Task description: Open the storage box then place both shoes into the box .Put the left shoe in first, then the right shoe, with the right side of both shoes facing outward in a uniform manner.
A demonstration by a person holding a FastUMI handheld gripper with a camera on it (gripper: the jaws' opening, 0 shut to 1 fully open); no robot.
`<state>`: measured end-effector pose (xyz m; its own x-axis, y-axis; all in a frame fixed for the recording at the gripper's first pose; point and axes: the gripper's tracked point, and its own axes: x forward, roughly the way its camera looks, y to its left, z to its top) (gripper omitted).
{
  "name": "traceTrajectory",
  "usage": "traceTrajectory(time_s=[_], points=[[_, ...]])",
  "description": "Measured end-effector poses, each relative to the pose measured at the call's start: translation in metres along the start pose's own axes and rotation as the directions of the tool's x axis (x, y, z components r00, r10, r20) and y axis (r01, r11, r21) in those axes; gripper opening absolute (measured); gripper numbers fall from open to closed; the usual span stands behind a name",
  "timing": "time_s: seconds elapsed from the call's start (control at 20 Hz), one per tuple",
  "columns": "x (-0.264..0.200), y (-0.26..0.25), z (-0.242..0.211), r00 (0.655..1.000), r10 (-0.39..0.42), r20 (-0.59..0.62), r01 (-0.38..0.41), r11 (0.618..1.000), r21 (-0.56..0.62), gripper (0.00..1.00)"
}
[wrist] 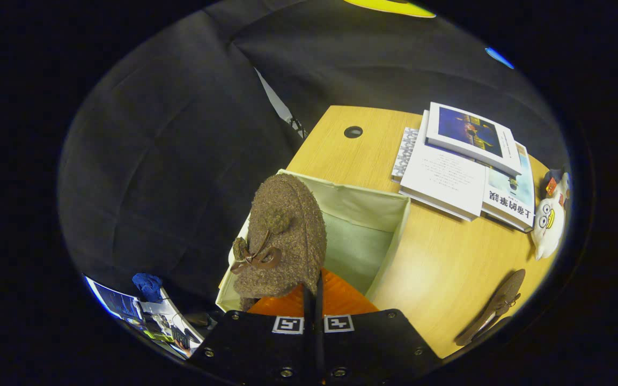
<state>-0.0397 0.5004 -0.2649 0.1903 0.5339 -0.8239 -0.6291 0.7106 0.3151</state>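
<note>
Between its two fingers, the hand-held gripper (313, 300) clamps the rear edge of a brown shoe (282, 236); the jaws stand pressed almost together with only the thin shoe edge between them. This held shoe is a fuzzy, woolly-textured slipper-style shoe, rounded at the toe, with a small brown leather bow (255, 257) and a pompom of the same fuzzy stuff on its upper. It hangs toe-away from the fingers, over the left near part of the storage box (384, 252). Whether it touches the box rim I cannot tell.

Just ahead of the fingers, the storage box stands open on the desk (438, 252). It is a soft fabric box, cream at the walls with a pale green inner bottom, and its rim is slightly wavy. An orange ribbed surface (341, 300) shows right at the fingers, below the held shoe.

To the right and near, the second shoe (494, 308) lies on the desk by its edge, well apart from the box; it is the same brown with a bow, seen from the side.

Farther off on the right, a stack of books (464, 166) rests on the desk, and beside it, further right, lies a white plush toy (550, 220). A round cable hole (353, 131) sits in the far part of the wooden desk top.
</note>
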Motion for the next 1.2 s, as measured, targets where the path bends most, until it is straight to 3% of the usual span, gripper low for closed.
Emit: traceTrajectory(time_s=[0.35,0.4,0.45,0.6,0.75,1.05,1.2], points=[[0.049,0.001,-0.022,0.993,-0.069,-0.092,0.066,0.997,-0.031,0.01],[0.054,0.006,-0.024,0.994,-0.041,-0.097,0.039,0.999,-0.021,0.01],[0.054,0.010,-0.024,0.994,-0.030,-0.104,0.029,0.999,-0.014,0.09],[0.047,0.011,-0.021,0.996,-0.001,-0.086,-0.001,1.000,-0.017,0.54],[0.024,0.010,-0.010,0.999,0.019,-0.036,-0.020,1.000,-0.015,0.91],[-0.037,-0.015,-0.007,0.998,0.065,0.022,-0.064,0.997,-0.030,0.95],[-0.060,-0.044,-0.016,0.998,0.045,0.050,-0.044,0.999,-0.028,0.98]])
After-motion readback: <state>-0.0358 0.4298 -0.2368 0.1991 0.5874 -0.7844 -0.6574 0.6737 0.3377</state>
